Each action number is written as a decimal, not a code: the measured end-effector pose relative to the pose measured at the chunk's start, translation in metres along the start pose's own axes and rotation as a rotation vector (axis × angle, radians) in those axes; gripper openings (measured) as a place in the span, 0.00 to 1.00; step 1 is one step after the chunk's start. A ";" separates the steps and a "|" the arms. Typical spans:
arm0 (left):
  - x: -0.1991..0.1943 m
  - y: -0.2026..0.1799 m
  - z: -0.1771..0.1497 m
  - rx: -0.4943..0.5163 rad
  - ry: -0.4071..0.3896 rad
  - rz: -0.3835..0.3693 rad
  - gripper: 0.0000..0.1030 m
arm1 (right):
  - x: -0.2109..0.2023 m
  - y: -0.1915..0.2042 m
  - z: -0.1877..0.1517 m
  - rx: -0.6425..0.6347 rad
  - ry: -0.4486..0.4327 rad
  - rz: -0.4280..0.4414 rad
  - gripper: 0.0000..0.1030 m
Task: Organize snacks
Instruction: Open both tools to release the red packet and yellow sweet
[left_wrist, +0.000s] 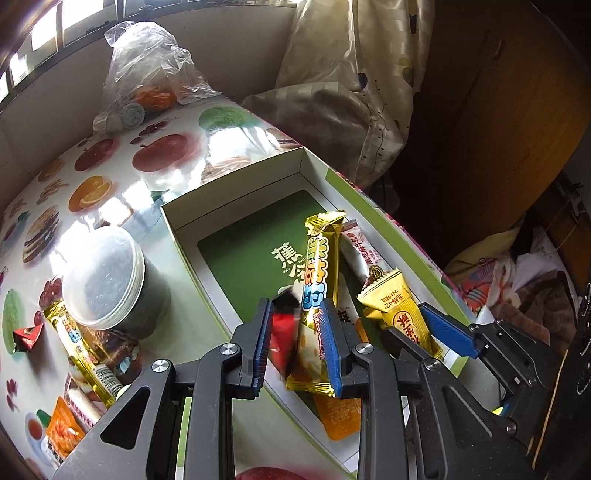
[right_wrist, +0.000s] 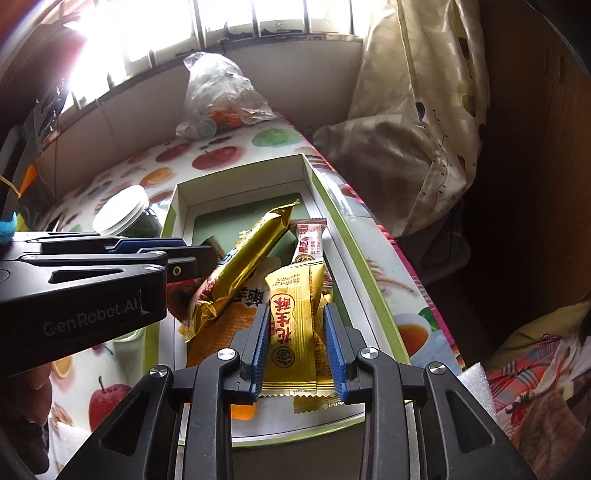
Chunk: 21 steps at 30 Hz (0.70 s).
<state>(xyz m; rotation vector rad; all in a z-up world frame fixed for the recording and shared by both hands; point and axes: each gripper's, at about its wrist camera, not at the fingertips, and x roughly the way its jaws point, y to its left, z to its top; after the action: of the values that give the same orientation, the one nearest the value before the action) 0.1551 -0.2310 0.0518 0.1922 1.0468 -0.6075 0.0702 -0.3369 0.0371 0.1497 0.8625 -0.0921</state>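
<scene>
Over the open box (left_wrist: 236, 201), the left gripper (left_wrist: 297, 334) is clamped on a long gold snack bar (left_wrist: 319, 273) standing tilted above the box floor, while the right gripper (right_wrist: 297, 345) grips a gold peanut-candy packet (right_wrist: 291, 332) between its blue pads, just beside it.
</scene>
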 end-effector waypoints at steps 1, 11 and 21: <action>0.000 0.000 0.000 0.000 0.001 -0.004 0.29 | 0.000 0.000 0.000 0.001 -0.001 0.001 0.28; -0.001 0.000 -0.002 -0.005 -0.003 -0.008 0.41 | -0.003 -0.002 -0.002 0.006 -0.001 -0.001 0.37; -0.018 0.003 -0.008 -0.020 -0.039 -0.007 0.41 | -0.011 0.001 -0.004 0.004 -0.017 -0.007 0.46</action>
<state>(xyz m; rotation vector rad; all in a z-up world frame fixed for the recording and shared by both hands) 0.1446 -0.2187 0.0629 0.1583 1.0155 -0.6050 0.0607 -0.3347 0.0430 0.1489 0.8464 -0.1017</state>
